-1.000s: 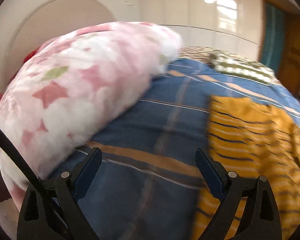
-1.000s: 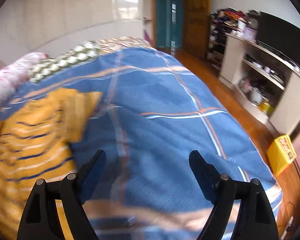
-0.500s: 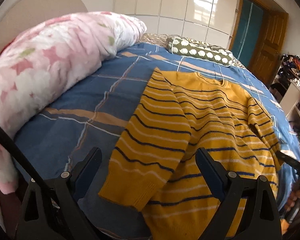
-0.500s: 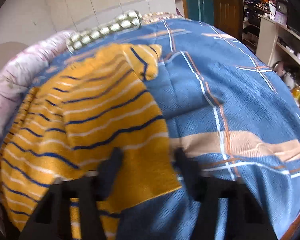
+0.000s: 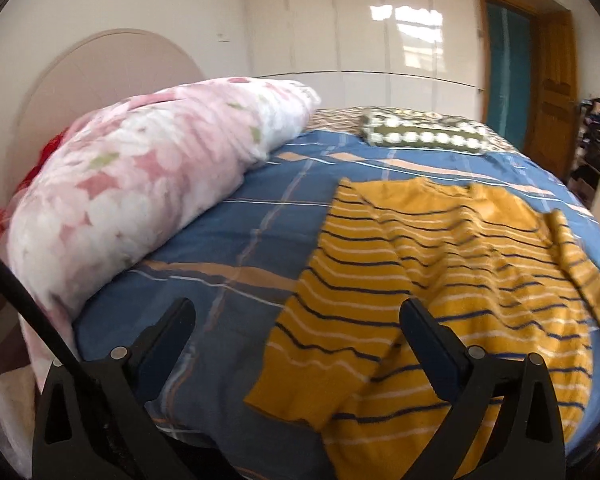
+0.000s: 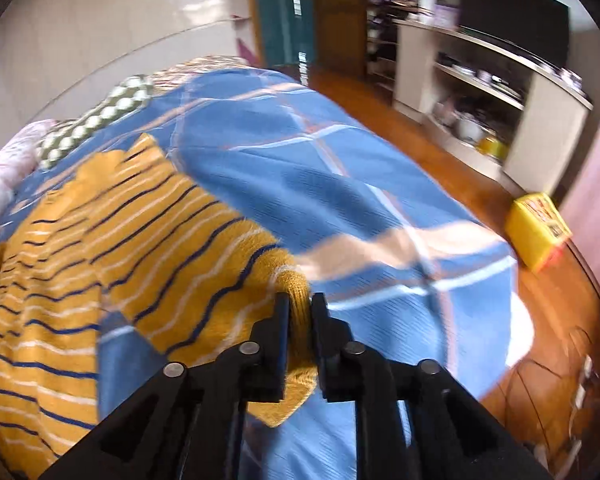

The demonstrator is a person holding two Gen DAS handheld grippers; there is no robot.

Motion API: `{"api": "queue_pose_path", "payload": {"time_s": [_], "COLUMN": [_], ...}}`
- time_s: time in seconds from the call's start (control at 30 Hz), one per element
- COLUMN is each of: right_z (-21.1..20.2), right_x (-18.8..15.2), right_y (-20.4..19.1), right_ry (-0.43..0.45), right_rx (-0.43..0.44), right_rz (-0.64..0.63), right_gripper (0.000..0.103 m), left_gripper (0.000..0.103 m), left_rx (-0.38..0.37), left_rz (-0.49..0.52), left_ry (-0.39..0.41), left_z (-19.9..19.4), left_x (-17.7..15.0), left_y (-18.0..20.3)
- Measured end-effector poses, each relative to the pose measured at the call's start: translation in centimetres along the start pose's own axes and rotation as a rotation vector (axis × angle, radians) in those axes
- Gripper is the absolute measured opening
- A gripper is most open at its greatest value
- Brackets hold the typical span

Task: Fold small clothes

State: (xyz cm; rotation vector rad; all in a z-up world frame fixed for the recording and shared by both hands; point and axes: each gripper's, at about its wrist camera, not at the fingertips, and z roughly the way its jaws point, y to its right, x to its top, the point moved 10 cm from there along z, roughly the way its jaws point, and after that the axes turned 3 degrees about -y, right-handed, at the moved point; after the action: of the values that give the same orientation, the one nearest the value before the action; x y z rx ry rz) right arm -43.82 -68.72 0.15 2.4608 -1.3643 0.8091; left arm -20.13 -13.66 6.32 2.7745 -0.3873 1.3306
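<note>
Right claw (image 6: 300, 312) is pinched on the cuff of the mustard-yellow knit sweater w/ navy and white stripes (image 6: 112, 240); knit bunches between the pads while the jaws ease slightly apart, cuff still caught between them. Prob. held this way so the right sleeve can be carried across the body for a first fold. Left claw (image 5: 296, 320) hangs wide and empty over the other sleeve's cuff (image 5: 300, 392), jaws spreading a touch more, nothing between them — looks lined up to take that side. Sweater lies spread mostly flat on the blue plaid bed cover w/ tan and white bands (image 5: 236, 232), neck toward the far end, giving a flat base to fold on. Count: 1 sweater, 2 claws, 1 fluffy pink-and-white floral blanket roll (image 5: 140, 200) along the bed's side near the headboard, 1 olive-and-cream dotted cushion (image 5: 420, 134) at the far edge, 1 yellow box (image 6: 538, 230) on the wood floor.
</note>
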Motion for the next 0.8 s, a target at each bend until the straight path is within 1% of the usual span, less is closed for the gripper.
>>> {"api": "queue_pose_path", "payload": {"time_s": [0.07,0.13,0.23,0.33,0.4,0.43,0.53,0.67,0.8], "right_z": [-1.3,-2.5,-4.3,-5.3,-5.1,-4.9,-4.5,-4.0,-4.0], "right_x": [0.2,0.5,0.5,-0.3,-1.1,-1.5,-3.3,-5.7,-7.2], "right_y": [-0.5,-1.8,-4.1,-6.3,-7.8,-8.5,-10.4,-13.4,-15.4], "right_ry": [0.029,0.065,0.120,0.144,0.132,0.121,0.089,0.057,0.046], "right_rx": [0.017,0.028,0.065,0.107,0.131,0.144,0.184,0.210,0.226], "right_rz": [-0.012,-0.035,-0.084,-0.130,-0.148,-0.154,-0.189,-0.269,-0.320], "right_gripper": [0.024,0.042,0.050,0.059,0.059,0.059,0.061,0.062,0.065], "left_gripper": [0.101,0.101,0.101,0.101,0.101,0.101,0.101,0.101,0.101], "left_rx": [-0.025,-0.027,-0.022,-0.037,-0.034,-0.046,-0.059,-0.076,-0.099], "left_rz": [0.015,0.033,0.056,0.055,0.053,0.051,0.049,0.049,0.056], "left_ry": [-0.009,0.005,0.004,-0.018,-0.042,-0.050,-0.059,-0.061,-0.086], "left_z": [-0.3,-0.8,-1.2,-1.3,-1.4,-1.5,-1.9,-2.3,-2.2], "left_x": [-0.2,-0.2,-0.4,-1.0,-1.5,-1.8,-2.3,-2.9,-3.7], "left_y": [1.0,1.7,2.4,2.7,2.7,2.8,3.0,3.4,4.0]}}
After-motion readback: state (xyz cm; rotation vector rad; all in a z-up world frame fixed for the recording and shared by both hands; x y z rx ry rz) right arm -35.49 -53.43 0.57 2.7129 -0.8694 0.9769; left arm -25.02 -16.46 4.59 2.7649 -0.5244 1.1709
